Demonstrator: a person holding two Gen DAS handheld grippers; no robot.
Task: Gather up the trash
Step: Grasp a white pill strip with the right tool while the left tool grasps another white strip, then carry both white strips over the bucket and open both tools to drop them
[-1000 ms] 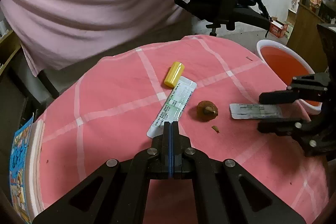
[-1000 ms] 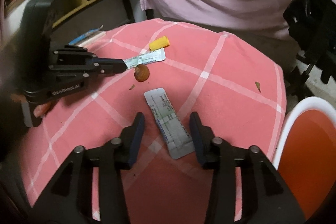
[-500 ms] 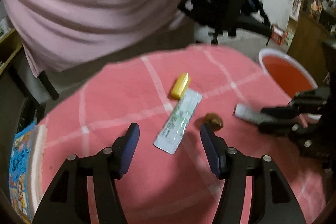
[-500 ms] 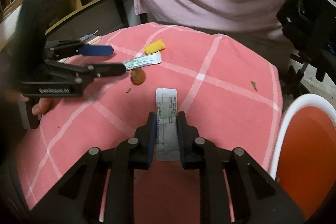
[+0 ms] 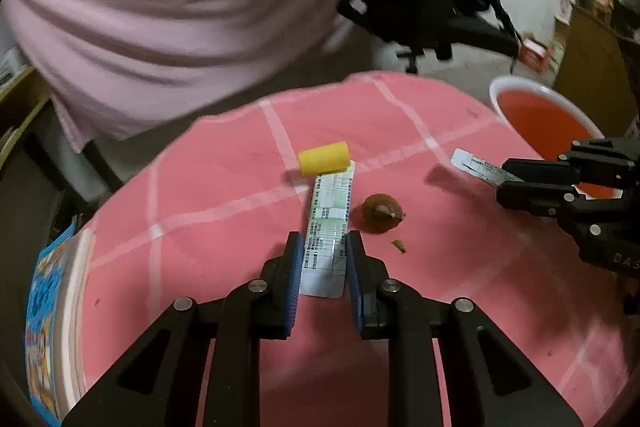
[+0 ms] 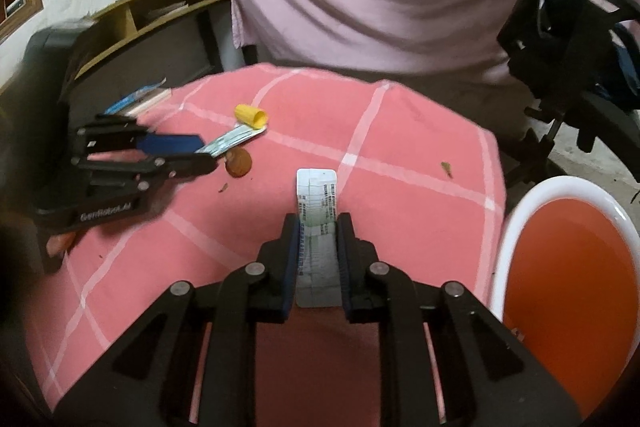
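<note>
The left gripper [image 5: 322,269] has just been closing, its jaws narrow around the near end of a printed paper strip [image 5: 327,227] lying on the pink checked tablecloth [image 5: 224,187]. The right gripper [image 6: 318,247] clamps a second paper strip [image 6: 317,203], lifted beside the orange bin [image 6: 560,247].

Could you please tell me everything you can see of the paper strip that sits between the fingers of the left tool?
The paper strip is long, narrow and white, with rounded corners, printed in small dark text and pale green blocks. It looks like thin paper or foil-backed packaging. It lies flat on the pink checked cloth, its near end between the blue pads of the left tool, whose jaws have just been closing. Its far end meets the yellow cap; a brown round scrap lies close beside it.
</note>
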